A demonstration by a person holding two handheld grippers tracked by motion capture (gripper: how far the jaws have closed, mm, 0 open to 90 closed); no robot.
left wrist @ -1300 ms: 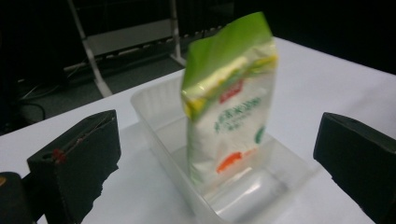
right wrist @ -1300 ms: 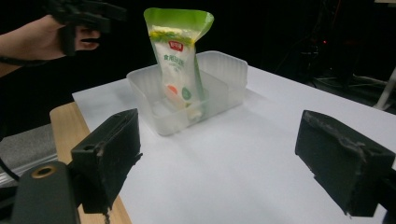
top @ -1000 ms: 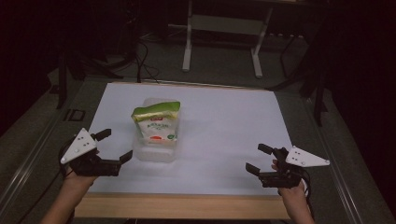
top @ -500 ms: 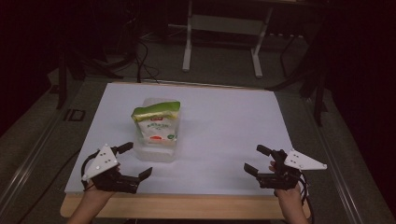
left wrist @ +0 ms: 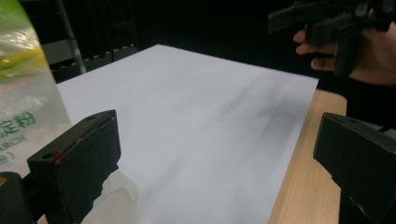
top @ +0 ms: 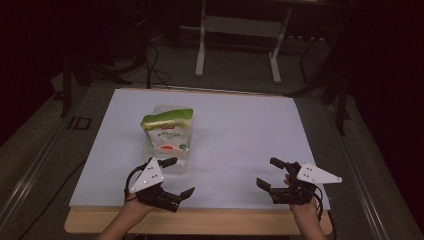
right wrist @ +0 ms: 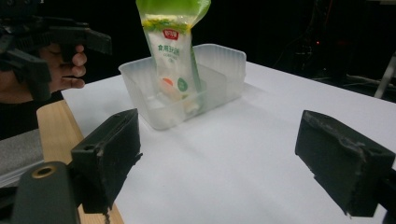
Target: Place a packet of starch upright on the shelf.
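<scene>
We see the left gripper (top: 173, 176) at lower left of the high view, jaws spread and empty, just beside the clear tub (top: 176, 161) (a green-topped pouch (top: 167, 131) stands inside). The right gripper (top: 273, 175), lower right, is likewise released over the white sheet (top: 240, 130).

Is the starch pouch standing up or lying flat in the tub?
Standing, tilted: the starch pouch rises well above the clear plastic tub, its base inside.
</scene>
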